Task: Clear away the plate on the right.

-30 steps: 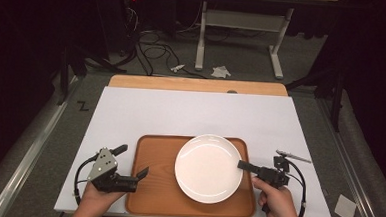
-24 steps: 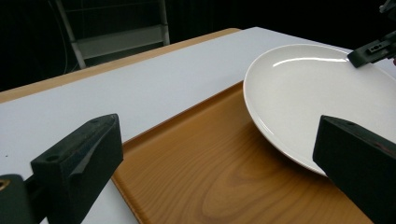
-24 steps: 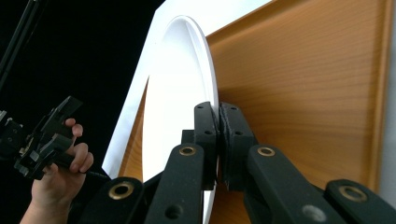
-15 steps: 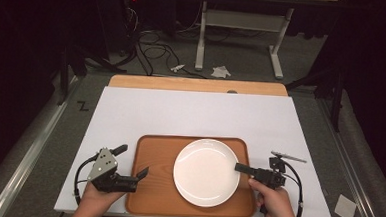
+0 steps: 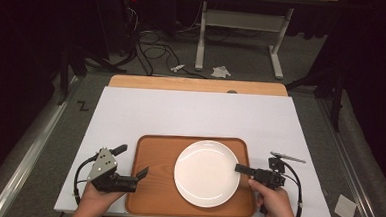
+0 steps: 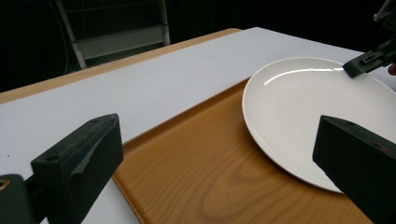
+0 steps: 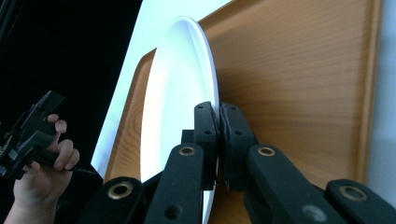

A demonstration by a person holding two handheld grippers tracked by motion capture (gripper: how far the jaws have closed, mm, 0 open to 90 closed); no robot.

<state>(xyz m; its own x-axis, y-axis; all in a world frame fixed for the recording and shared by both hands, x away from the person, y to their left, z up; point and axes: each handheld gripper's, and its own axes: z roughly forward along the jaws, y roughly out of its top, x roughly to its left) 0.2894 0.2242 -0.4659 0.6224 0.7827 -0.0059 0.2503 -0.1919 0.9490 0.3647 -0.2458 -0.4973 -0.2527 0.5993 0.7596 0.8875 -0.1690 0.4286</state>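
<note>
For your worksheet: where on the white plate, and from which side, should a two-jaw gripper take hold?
Grip the thin raised rim of the white plate, coming in level from its right edge, where the right gripper already pinches it. The plate lies flat in the wooden tray; probably only the rim fits between jaws.

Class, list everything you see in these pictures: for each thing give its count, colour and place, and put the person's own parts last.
plate: one, white, on the tray, its right rim clamped by the right gripper
tray: one, brown wood, near edge of the white table top
table: one, white top with a wooden strip at the far edge
frame: one, white metal, on the floor beyond the table
cables: several, black, on the floor beyond the table
left gripper: one, black, open, at the tray's left edge
right gripper: one, black, shut on the plate's rim
hands: two, one on each gripper
</note>
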